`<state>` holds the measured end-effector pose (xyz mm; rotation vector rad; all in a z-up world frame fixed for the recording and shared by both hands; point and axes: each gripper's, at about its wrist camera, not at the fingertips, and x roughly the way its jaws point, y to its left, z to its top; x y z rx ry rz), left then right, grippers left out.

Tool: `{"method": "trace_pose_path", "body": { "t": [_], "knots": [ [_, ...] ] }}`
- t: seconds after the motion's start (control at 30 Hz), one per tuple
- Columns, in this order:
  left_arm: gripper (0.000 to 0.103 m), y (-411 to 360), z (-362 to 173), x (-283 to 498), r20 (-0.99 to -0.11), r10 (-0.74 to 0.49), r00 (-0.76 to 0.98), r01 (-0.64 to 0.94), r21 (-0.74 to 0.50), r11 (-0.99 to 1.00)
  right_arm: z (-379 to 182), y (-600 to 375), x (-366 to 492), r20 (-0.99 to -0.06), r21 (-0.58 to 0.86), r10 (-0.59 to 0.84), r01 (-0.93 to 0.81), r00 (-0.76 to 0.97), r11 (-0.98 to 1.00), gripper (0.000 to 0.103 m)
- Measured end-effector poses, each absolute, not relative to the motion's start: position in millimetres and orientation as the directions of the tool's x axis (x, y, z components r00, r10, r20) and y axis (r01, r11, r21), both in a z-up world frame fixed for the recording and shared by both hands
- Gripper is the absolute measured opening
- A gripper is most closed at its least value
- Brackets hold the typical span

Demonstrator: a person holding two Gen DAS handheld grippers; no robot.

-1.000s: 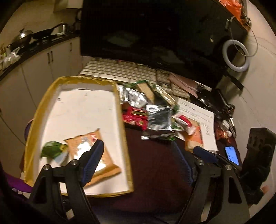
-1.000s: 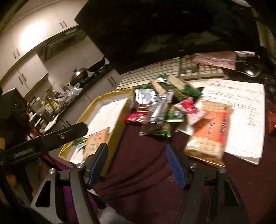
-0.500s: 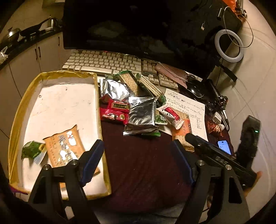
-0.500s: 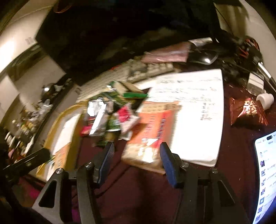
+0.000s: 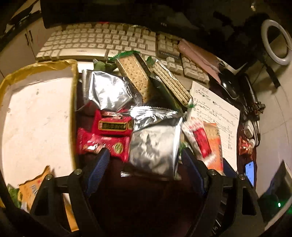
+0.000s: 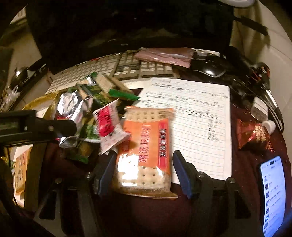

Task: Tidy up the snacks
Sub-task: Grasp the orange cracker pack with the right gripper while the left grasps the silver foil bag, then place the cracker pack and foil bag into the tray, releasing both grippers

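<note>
Motion blur softens both views, and the sheet of lined white paper [image 6: 197, 116] carries handwriting too small to read. The large black monitor [image 5: 109, 11] behind the beige keyboard [image 5: 102, 42] is cut off at the top. The orange cracker packet [image 6: 146, 145] shows Chinese characters, 鸡汤味 among them. It lies on the paper's edge, its near end between the right gripper [image 6: 144, 173]'s 2 blue pads, which have just widened and stand apart from its sides. The left gripper [image 5: 146, 165] is spread wide, with the silver foil pouch [image 5: 155, 144] at its gap, unpinched. Red wrappers [image 5: 105, 134] beside the pouch bear gold labels, unreadable. The gold-rimmed white tray [image 5: 36, 113] sits left of the pile, its contents cropped.
</note>
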<state>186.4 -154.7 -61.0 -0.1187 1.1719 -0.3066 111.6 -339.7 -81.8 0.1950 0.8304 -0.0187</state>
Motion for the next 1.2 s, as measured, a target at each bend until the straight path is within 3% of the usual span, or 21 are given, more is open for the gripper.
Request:
{"method": "trace_pose_path", "body": {
  "t": [0.1,0.2,0.43,0.53,0.77,0.9,1.0,1.2],
  "knots": [
    [0.076,-160.4,-59.8,191.1,-0.882,-0.301,0.364,0.172,-0.254,0.952,-81.4,-340.3,112.5,-0.734,0.16,0.048,0.103,0.677,0.982,0.059],
    [0.058,-163.5,-64.9,187.4,-0.894,-0.304,0.331,0.188,-0.253,0.949,-80.8,-337.3,114.5,-0.732,0.155,0.037,0.113,0.681,0.982,0.054],
    [0.061,-157.2,-70.6,177.5,-0.89,-0.318,0.326,0.177,-0.273,0.946,-76.2,-354.9,108.3,-0.674,0.309,0.138,0.107,0.725,0.945,0.054],
    [0.058,-156.3,-69.5,178.0,-0.888,-0.319,0.332,0.178,-0.273,0.945,-72.4,-360.5,102.4,-0.646,0.336,0.129,0.128,0.752,0.933,0.054],
    [0.057,-137.1,-32.5,142.8,-0.791,-0.415,0.449,0.206,-0.361,0.91,-64.2,-370.4,89.5,-0.562,0.395,0.131,0.126,0.816,0.91,0.054],
    [0.057,-93.9,-4.9,120.2,-0.731,-0.441,0.521,0.162,-0.423,0.892,-58.3,-367.1,81.7,-0.491,0.45,0.247,0.0,0.836,0.893,0.054],
    [0.057,-53.9,15.6,105.2,-0.703,-0.376,0.604,0.096,-0.404,0.91,-50.9,-350.1,82.0,-0.472,0.488,0.354,-0.095,0.808,0.867,0.054],
    [0.057,5.3,7.1,116.0,-0.763,-0.171,0.623,-0.072,-0.273,0.959,-23.6,-267.5,94.5,-0.461,0.454,0.562,-0.361,0.687,0.815,0.054]
  ]
}}
